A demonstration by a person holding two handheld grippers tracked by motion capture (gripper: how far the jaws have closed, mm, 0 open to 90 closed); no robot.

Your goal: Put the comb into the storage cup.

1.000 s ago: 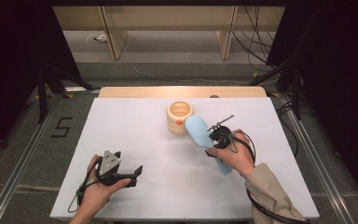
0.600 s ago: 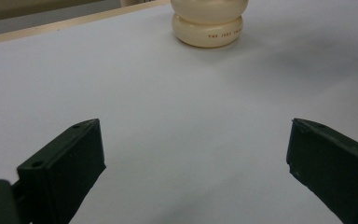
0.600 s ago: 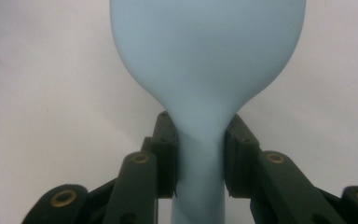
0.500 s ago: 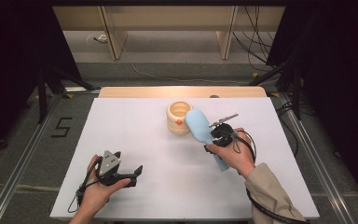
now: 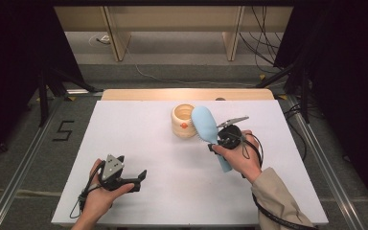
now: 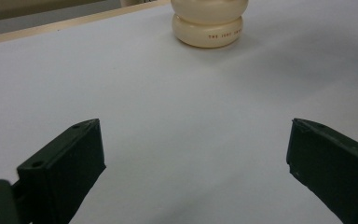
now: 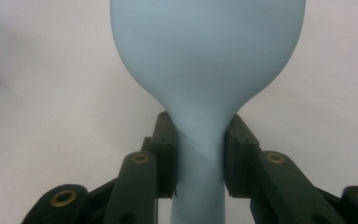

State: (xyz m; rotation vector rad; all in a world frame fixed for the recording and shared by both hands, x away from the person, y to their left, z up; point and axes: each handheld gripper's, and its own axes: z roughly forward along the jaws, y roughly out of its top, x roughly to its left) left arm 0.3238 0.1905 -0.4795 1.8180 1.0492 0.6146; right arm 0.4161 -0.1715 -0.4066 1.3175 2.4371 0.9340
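Near edge of white table (image 5: 139, 129): left gripper (image 5: 141, 175) low over the surface, fingers (image 6: 65, 163) spread wide, nothing between. Farther in, right gripper (image 5: 214, 146) clamped on neck of light-blue hairbrush (image 5: 205, 123), fingers (image 7: 167, 154) pressed against both sides of the handle; brush head raised, tilted toward cream ceramic jar (image 5: 183, 120). Jar upright on table just beside brush head, mid-table.

Smooth matt plastic hairbrush (image 7: 205, 60), glossy cream ceramic jar (image 6: 209, 21), matt white table (image 5: 139, 143).
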